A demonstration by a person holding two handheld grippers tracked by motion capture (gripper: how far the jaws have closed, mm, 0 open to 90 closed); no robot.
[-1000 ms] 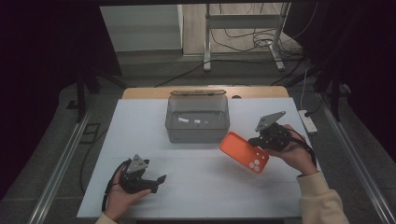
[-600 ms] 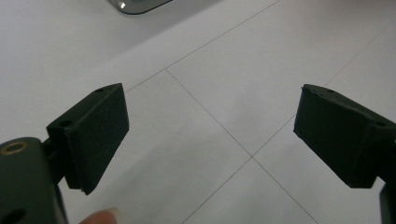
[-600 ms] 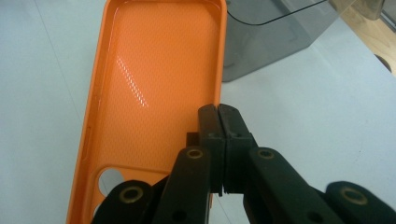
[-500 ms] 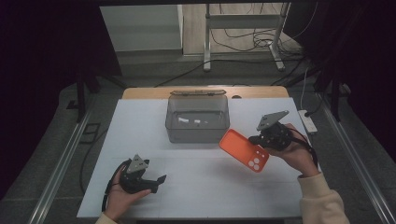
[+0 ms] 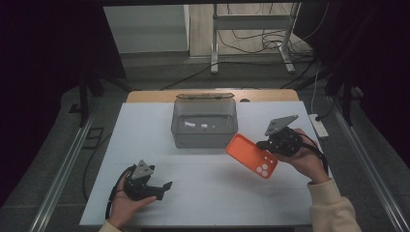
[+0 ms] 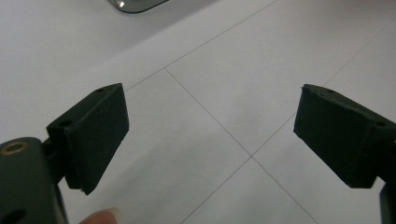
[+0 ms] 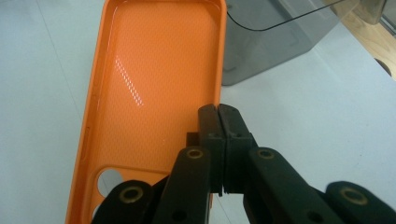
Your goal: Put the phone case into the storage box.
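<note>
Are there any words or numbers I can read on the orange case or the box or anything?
None can be read.
Orange phone case, held by the right tongs: plain inside, no print seen.
Clear grey box: small white bits inside, too small to tell whether they carry writing.
Left tongs and white table: thin lines only, no text.

Bare table (image 5: pixel 212 188) between hands; bin (image 5: pixel 204 124) behind.

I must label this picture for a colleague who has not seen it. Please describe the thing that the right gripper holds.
On the white table, look right of the grey transparent box. There the right gripper pinches one long edge of an orange phone case. It is the only orange thing, with round camera holes at one end.
</note>
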